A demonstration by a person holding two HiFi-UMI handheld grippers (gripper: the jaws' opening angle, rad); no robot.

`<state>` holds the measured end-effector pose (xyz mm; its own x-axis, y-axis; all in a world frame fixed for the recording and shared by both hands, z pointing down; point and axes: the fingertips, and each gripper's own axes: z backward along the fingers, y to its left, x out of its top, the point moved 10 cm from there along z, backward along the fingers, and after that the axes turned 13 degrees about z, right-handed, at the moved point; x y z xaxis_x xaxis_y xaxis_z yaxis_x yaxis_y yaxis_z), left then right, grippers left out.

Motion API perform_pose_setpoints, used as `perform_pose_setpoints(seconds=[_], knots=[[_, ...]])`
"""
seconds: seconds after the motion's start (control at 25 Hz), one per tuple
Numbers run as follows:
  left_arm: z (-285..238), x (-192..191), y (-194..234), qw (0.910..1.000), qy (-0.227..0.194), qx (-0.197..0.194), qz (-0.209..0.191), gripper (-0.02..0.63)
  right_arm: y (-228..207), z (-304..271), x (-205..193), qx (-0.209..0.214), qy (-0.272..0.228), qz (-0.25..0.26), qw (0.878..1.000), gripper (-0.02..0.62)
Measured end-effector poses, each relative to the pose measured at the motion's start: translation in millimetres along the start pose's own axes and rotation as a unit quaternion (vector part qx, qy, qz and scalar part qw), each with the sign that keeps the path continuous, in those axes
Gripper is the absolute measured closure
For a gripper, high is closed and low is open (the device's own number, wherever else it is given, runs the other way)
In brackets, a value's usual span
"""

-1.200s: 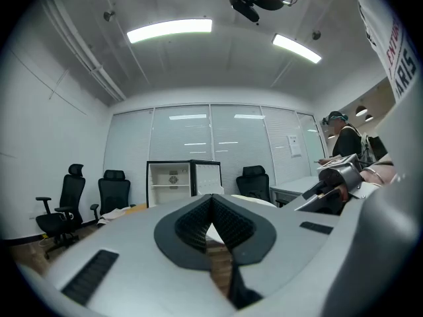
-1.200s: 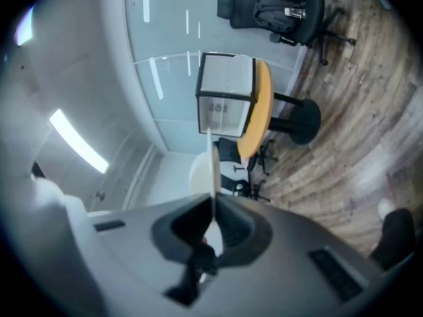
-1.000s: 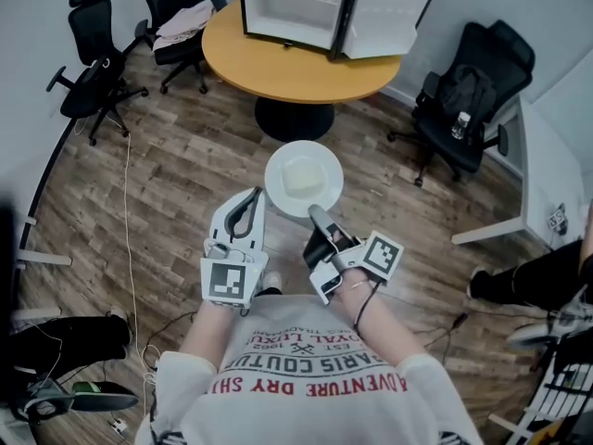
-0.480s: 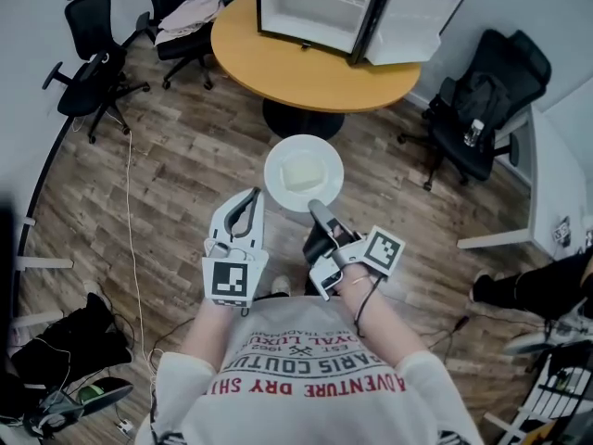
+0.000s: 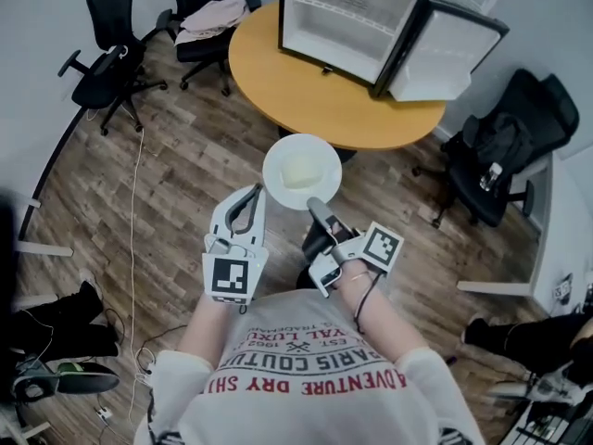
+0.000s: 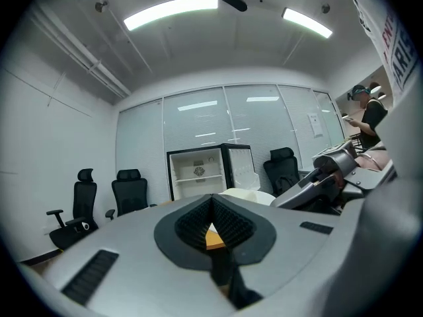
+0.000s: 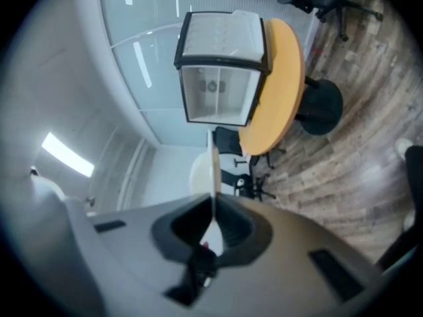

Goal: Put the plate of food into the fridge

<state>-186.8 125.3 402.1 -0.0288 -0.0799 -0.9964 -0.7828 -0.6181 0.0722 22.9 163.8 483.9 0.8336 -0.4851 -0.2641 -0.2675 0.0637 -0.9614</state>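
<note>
- One plate of food [image 5: 274, 156], short of the fridge [image 5: 347, 21], rim pinched in right tongs [image 5: 313, 208]; left tongs [image 5: 250, 197] closed, empty.
- Fridge, open on the desk [image 5: 278, 72], now nearer: approach progressing, insertion pending.

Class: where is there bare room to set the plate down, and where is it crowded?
Bare: the table left of and in front of the fridge; the fridge looks bare inside too. Crowded: the table's far right, taken by fridge and open door.

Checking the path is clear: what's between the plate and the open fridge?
Only bare orange tabletop, in the head view, lies between plate and fridge.
</note>
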Motion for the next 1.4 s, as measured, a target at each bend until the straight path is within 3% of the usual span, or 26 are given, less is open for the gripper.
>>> perform_pose_setpoints(seconds=[0.64,1.04,1.4], knots=[[-187.3,11.4,-11.9,0.9975,-0.006,0.069,0.011,0.572,-40.6,-79.6,190.2,0.014,0.057,0.002,0.998,0.557],[-250.2,7.4,0.4,0.999,0.007,0.043,0.011,0.572,-59.1,-112.2,237.3,0.008,0.033,-0.008,0.999,0.558],[-330.0,15.6,68.3,0.9996,0.009,-0.027,0.001,0.572,-62.7,-182.0,262.5,0.002,-0.039,-0.018,0.999,0.557]])
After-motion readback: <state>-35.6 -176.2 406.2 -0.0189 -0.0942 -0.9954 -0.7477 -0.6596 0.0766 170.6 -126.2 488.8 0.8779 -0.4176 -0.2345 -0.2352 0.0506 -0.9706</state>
